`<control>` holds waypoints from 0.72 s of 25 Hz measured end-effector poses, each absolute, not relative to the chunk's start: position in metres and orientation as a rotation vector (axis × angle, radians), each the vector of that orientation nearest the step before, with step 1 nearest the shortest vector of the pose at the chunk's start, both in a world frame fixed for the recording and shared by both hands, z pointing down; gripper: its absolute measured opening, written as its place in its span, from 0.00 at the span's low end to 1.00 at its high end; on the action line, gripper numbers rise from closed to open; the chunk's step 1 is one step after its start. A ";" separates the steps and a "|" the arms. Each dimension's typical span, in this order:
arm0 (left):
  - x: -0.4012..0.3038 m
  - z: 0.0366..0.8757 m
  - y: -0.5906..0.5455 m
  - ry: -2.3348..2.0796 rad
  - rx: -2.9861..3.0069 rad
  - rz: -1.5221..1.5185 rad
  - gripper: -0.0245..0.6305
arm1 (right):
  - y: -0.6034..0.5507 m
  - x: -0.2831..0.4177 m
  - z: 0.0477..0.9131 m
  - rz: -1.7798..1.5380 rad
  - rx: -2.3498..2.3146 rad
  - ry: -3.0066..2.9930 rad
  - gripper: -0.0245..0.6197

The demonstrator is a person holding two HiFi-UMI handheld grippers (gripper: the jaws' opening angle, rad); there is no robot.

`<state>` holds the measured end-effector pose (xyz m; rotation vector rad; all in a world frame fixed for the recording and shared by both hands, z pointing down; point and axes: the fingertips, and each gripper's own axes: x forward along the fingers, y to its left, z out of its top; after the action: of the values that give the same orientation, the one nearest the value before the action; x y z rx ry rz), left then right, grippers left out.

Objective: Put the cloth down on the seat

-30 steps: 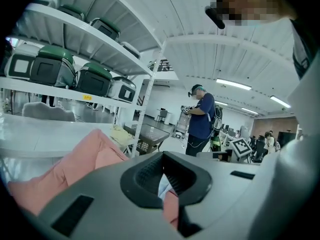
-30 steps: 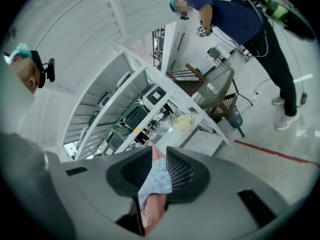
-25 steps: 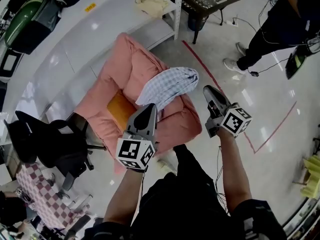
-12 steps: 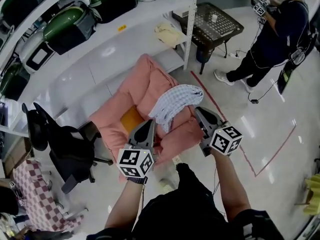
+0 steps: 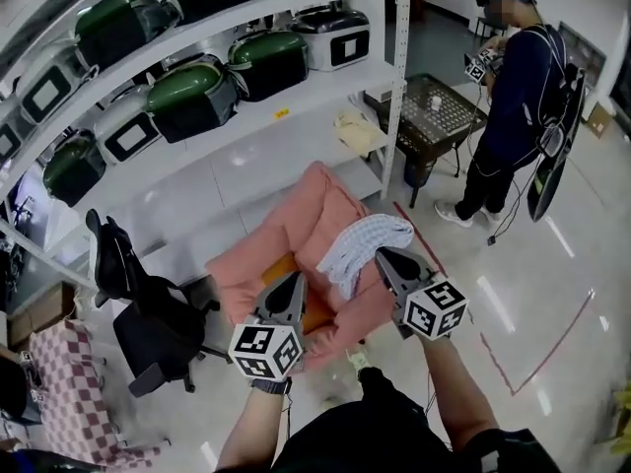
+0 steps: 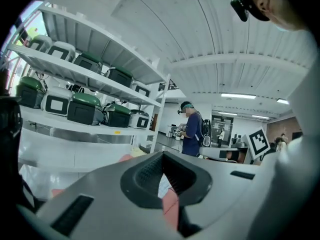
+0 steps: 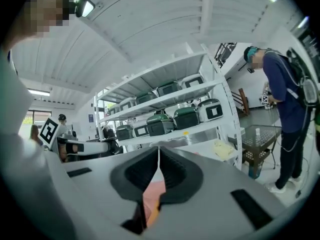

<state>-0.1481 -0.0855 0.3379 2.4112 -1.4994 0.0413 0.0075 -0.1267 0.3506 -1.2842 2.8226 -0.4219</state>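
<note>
A blue-and-white checked cloth (image 5: 367, 245) lies draped over the right armrest and seat edge of a pink padded armchair (image 5: 296, 227) with an orange cushion (image 5: 283, 268) on its seat. My left gripper (image 5: 295, 282) hangs in front of the chair's near edge, jaws shut and empty; in the left gripper view (image 6: 162, 155) only a sliver of chair shows past the closed tips. My right gripper (image 5: 382, 256) points at the cloth's lower end, just short of it. It is shut with nothing in it, as the right gripper view (image 7: 159, 149) confirms.
White shelving (image 5: 207, 180) with green and white cases runs behind the chair, with a yellow cloth (image 5: 357, 131) on its low shelf. A black office chair (image 5: 148, 313) stands to the left. At back right a person (image 5: 513, 106) stands by a black mesh table (image 5: 434, 116). Red tape (image 5: 537, 348) marks the floor.
The head view has tilted up, so the shelves and the person show more fully. Both grippers have drawn back from the armchair toward me. The cloth stays lying on the chair.
</note>
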 end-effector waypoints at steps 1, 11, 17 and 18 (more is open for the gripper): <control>-0.151 0.331 -0.080 -1.513 2.414 0.031 0.05 | -0.122 0.005 0.346 -0.412 -1.276 2.823 0.06; -0.191 0.289 -0.049 -1.609 2.425 -0.032 0.05 | -0.092 -0.019 0.286 -0.229 -1.226 2.829 0.05; -0.206 0.260 -0.039 -1.658 2.468 -0.065 0.05 | -0.089 -0.030 0.266 -0.163 -1.217 2.822 0.05; -0.207 0.256 -0.037 -1.666 2.474 -0.069 0.05 | -0.088 -0.032 0.265 -0.154 -1.216 2.823 0.05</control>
<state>-0.2075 -0.0375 0.2560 2.4735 -1.6658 -0.0689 -0.0319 -0.0875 0.2648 -1.2159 2.8228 -0.1542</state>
